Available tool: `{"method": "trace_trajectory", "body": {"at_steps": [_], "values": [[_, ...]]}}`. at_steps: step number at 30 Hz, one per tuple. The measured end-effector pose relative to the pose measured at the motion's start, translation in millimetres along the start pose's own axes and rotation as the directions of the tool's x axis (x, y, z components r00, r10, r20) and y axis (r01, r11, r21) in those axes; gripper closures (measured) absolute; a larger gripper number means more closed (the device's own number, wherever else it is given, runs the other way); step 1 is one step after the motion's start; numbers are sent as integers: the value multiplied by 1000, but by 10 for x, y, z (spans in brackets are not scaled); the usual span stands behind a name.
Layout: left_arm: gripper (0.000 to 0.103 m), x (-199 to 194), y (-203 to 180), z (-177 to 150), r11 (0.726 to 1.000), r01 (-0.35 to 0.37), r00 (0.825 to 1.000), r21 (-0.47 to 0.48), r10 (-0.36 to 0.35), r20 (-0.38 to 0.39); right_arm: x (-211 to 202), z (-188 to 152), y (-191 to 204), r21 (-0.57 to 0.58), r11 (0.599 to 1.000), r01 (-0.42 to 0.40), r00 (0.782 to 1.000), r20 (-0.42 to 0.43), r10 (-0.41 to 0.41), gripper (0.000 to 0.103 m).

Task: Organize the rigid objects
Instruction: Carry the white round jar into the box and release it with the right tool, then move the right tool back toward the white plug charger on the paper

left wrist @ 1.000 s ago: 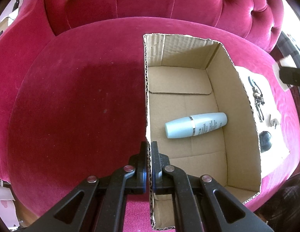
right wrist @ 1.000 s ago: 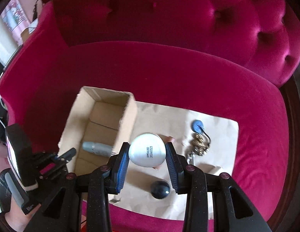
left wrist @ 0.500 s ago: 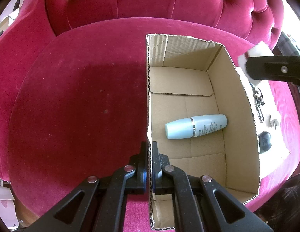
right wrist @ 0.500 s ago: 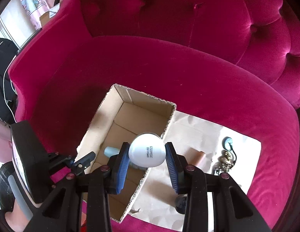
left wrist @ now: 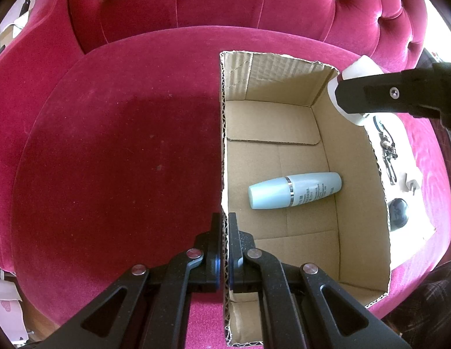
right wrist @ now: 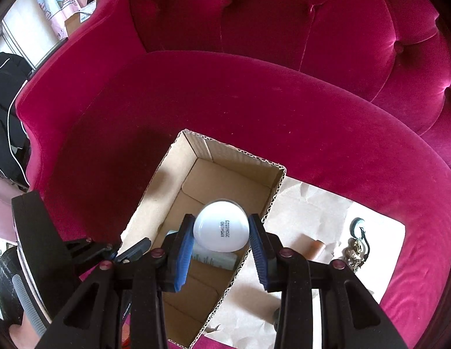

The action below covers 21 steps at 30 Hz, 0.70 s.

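Right gripper, lower centre of the right wrist view: blue pads clamped on a white rounded jar, printed base facing the camera, held above the open cardboard box. Same gripper seen in the left wrist view at upper right, black finger crossing the jar over the box's far right corner. Left gripper, lower centre of the left wrist view: jaws pressed together on the box's left wall, corrugated edge pinched between the pads. Inside the box, centre right of that view: pale blue bottle lying on its side on the floor, cap end toward the left, silver band at mid-length; partly hidden under the jar in the right wrist view. Right of the box, on a sheet of brown paper: keychain with dark strap, small white clip-like item, dark rounded object, brownish cylinder lying flat. Beneath everything: magenta velvet sofa, tufted backrest across the top of both views.
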<state>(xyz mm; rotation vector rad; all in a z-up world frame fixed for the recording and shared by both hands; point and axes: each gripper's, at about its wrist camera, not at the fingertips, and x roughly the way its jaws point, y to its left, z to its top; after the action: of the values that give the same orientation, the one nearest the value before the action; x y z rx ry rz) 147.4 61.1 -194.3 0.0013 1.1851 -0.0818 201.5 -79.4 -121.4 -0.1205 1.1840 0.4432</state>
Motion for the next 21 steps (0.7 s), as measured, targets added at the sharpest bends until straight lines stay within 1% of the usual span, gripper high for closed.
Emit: {"method": "trace_trajectory", "body": {"at_steps": [2,3,4,5,6,7,8,9,10,11,12,13,21], "values": [[101,-1,-8,1,1000,0,1000,-1,0,0,-13,6,-10,6,1000,-1,1000,-1,1,63],[101,-2,-8,1,1000,0,1000,-1,0,0,-26,11,-20,8,1000,0,1000,0,0,59],[101,-1,-6,2,1000,-1,1000,0,1,0,-37,15,-29,11,1000,5,1000,5,-5,52],[100,-1,-7,1,1000,0,1000,0,0,0,-44,23,-45,18,1000,12,1000,9,-12,49],[101,-2,-10,1,1000,-1,1000,0,1,0,-53,29,-58,21,1000,18,1000,10,-18,43],[101,-3,-10,-2,1000,-1,1000,0,1,1,-62,35,-70,24,999,29,999,14,-29,32],[101,-3,-9,-5,1000,-2,1000,1,2,1,-69,40,-80,28,999,40,999,17,-40,27],[101,-2,-12,-6,1000,-1,1000,0,1,1,-81,47,-97,35,998,48,999,23,-49,18],[101,-1,-10,-5,1000,-2,1000,-1,2,1,-92,52,-115,41,998,52,998,28,-53,12],[101,0,-12,-6,1000,-2,1000,0,2,0,-88,63,-127,47,997,60,998,32,-62,8],[101,0,-15,-7,1000,-3,1000,0,3,0,-96,67,-140,49,996,68,997,32,-70,2],[101,0,-16,-6,1000,-3,1000,1,3,0,-102,70,-155,52,996,76,996,34,-78,0],[101,1,-28,-4,1000,-2,1000,-1,2,-1,-162,40,-222,70,993,98,995,26,-100,0]]}}
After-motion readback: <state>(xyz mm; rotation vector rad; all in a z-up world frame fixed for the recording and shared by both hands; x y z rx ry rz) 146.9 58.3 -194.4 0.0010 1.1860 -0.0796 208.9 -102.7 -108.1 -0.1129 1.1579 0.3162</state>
